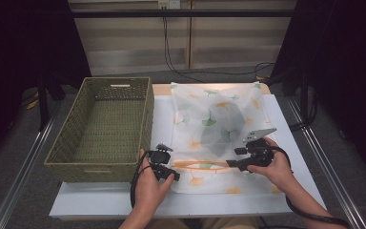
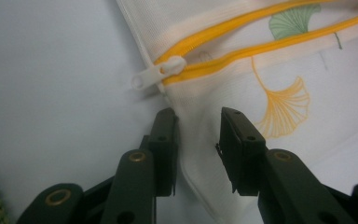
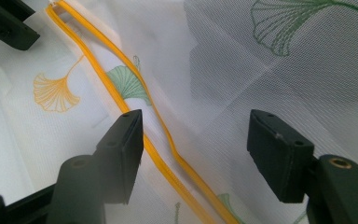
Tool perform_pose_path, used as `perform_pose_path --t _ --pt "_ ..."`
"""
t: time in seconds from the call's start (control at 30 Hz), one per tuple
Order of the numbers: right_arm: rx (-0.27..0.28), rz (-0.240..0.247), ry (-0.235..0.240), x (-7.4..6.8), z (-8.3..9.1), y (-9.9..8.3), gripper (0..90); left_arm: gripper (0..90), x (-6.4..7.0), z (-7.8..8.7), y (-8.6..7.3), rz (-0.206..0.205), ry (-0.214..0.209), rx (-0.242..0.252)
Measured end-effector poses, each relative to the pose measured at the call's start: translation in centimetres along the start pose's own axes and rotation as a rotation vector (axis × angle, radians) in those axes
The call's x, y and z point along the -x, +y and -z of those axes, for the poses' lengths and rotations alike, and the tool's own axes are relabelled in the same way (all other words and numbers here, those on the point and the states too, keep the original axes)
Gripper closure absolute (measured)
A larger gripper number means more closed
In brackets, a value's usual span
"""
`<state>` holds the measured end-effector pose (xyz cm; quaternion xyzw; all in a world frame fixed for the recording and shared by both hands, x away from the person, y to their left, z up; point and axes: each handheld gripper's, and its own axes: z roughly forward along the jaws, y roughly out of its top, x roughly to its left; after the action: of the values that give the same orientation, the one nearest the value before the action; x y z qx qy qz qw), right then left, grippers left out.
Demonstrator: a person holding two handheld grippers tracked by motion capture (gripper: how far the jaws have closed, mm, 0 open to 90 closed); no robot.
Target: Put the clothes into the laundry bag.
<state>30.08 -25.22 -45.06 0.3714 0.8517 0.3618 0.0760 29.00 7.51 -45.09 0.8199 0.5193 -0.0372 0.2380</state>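
The mesh laundry bag (image 1: 219, 138) is lying flat on the white table (image 1: 100, 202), just right of the woven green basket (image 1: 102, 126), with something dark showing through its upper half. Its yellow zipper (image 1: 202, 165) is running across the near part of the bag, and the two rows of teeth are standing apart, so the mouth looks unzipped.

The left hand-held gripper (image 2: 198, 142) is sitting at the bag's left corner, jaws parted by a modest gap, straddling the seam edge just below the white zipper pull (image 2: 158, 73). Cloth is lying between the jaws, but they are not pinching it yet as far as the left gripper view shows.

The right hand-held gripper (image 3: 196, 154) is hovering over the middle of the bag, jaws spread wide, with the zipper line passing close by its left jaw. It is holding nothing.

My read: this is the set-up for working the zipper, one tool pinning the corner while the other goes for the opening or the pull. Whether the bag is being opened wider or closed, I cannot tell.

Next, the left one probably needs to close firmly on that corner seam to anchor the bag. The mesh is thin and slippery, so a shallow bite could slide off; the right one will need to come down precisely on one zipper edge.
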Motion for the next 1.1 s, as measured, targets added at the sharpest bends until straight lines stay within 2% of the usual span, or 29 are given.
perform_pose_path --t 0.07,0.1,0.17,0.3,0.43,0.63,0.7,0.9,1.0,1.03,1.1 --pt "0.004 -0.001 0.004 0.0 0.0 0.0 36.5 70.3 0.1 0.0 0.0 0.01 -0.005 -0.001" --pt "0.004 0.0 0.003 0.0 0.0 0.0 36.4 74.1 0.1 -0.1 -0.1 0.004 0.009 0.001" --pt "0.003 0.001 0.006 -0.1 0.0 0.0 35.8 81.0 0.1 -0.1 -0.1 0.005 -0.003 -0.002" --pt "0.009 0.001 0.015 -0.2 0.0 0.2 35.3 88.0 0.4 0.0 0.1 -0.015 0.006 0.008" --pt "0.02 0.008 0.026 -0.5 -0.1 0.4 33.6 88.9 1.0 0.3 0.4 -0.025 -0.01 0.023" --pt "0.024 0.01 0.04 -1.0 -0.2 0.6 33.3 89.2 1.8 0.5 0.8 -0.048 -0.044 0.01" --pt "0.026 0.015 0.047 -1.1 -0.3 0.7 33.1 89.3 2.1 0.5 0.8 -0.075 -0.039 -0.004" --pt "0.018 0.016 0.054 -1.3 -0.5 0.8 32.9 89.5 2.0 0.6 0.9 -0.08 -0.042 0.002" --pt "0.017 0.018 0.058 -1.4 -0.6 0.8 32.8 89.5 1.8 0.8 1.0 -0.077 -0.077 0.005" --pt "0.014 0.018 0.061 -1.5 -0.7 0.9 32.5 89.5 1.8 0.8 1.0 -0.061 -0.091 0.02" --pt "0.016 0.023 0.064 -1.5 -0.9 1.0 32.1 89.5 1.7 0.9 1.0 -0.067 -0.089 0.019"
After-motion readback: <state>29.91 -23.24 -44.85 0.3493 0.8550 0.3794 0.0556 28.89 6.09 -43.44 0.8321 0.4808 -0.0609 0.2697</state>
